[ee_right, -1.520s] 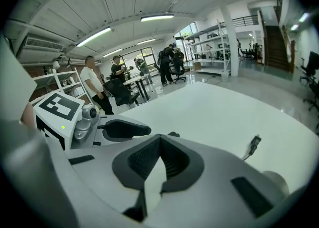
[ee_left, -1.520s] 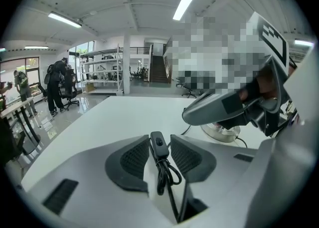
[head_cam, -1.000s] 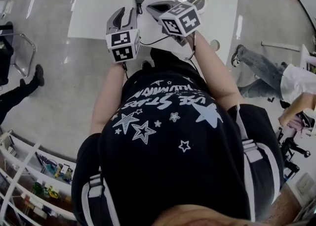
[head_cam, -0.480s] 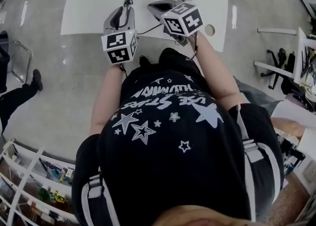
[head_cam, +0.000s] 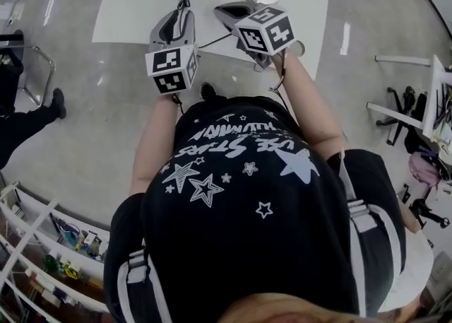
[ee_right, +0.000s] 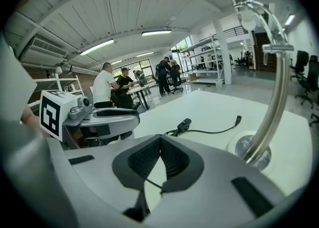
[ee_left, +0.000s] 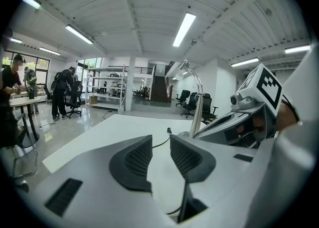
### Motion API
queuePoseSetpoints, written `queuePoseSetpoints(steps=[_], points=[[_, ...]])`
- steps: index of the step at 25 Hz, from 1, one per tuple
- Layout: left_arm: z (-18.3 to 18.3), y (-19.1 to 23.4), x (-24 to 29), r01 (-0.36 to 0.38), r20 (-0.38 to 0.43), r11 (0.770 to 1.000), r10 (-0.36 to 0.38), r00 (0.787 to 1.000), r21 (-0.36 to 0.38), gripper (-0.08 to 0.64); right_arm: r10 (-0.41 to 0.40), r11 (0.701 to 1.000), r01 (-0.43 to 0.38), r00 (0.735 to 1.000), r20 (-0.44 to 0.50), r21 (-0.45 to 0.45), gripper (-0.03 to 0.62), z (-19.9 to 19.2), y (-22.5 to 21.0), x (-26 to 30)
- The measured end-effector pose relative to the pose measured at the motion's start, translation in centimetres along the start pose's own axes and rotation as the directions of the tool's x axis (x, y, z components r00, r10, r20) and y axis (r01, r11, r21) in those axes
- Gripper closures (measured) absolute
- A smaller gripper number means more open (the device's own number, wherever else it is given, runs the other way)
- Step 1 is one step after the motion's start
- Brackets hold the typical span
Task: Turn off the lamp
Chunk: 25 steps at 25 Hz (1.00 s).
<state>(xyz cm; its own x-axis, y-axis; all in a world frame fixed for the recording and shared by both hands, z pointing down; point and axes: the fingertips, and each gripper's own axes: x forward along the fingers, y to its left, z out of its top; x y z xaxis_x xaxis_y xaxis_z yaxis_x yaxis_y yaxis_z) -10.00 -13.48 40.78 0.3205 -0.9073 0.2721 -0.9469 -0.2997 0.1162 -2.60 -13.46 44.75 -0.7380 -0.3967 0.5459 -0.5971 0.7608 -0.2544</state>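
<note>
Right claw (ee_right: pixel 160 141) closed, empty; lamp (ee_right: pixel 273 92) right, cord switch (ee_right: pixel 185 123) ahead on table (ee_right: pixel 214 103).

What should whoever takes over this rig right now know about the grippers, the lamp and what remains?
Left gripper: open, empty.
Right gripper: shut, empty.
Both hover over the near edge of the white table.
The lamp stands at the far side. What looks like its cord switch lies on the table beside the base, touched by neither.
Done: nothing yet.
Left: reach the switch and turn the lamp off.
</note>
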Motion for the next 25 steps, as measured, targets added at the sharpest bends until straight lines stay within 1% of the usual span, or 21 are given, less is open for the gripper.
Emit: queuePoseSetpoints(steps=[5, 7, 13, 17, 25], points=[[0.6, -2.3, -1.3, -0.016, 0.016, 1.0, 0.016, 1.0, 0.004, 0.437, 0.01, 1.0, -0.01, 1.0, 0.018, -0.005, 0.587, -0.8, 0.1, -2.8], [0.6, -3.5, -1.6, -0.031, 0.026, 0.999, 0.03, 0.999, 0.008, 0.463, 0.016, 1.0, -0.016, 1.0, 0.023, -0.009, 0.588, -1.5, -0.1, -4.0], [0.9, -6.9, -2.7, -0.073, 0.058, 0.997, 0.072, 0.996, 0.02, 0.503, 0.031, 0.999, -0.031, 0.999, 0.041, -0.017, 0.587, -3.2, -0.5, -7.6], [0.9, -9.1, -3.7, -0.095, 0.073, 0.995, 0.092, 0.993, 0.027, 0.526, 0.05, 0.999, -0.05, 0.996, 0.077, -0.014, 0.588, -4.0, -0.6, -9.9], [0.5, -13.6, -6.7, -0.148, 0.106, 0.989, 0.146, 0.984, 0.014, 0.537, 0.083, 0.995, -0.078, 0.991, 0.103, -0.059, 0.588, -6.4, 0.3, -14.9]])
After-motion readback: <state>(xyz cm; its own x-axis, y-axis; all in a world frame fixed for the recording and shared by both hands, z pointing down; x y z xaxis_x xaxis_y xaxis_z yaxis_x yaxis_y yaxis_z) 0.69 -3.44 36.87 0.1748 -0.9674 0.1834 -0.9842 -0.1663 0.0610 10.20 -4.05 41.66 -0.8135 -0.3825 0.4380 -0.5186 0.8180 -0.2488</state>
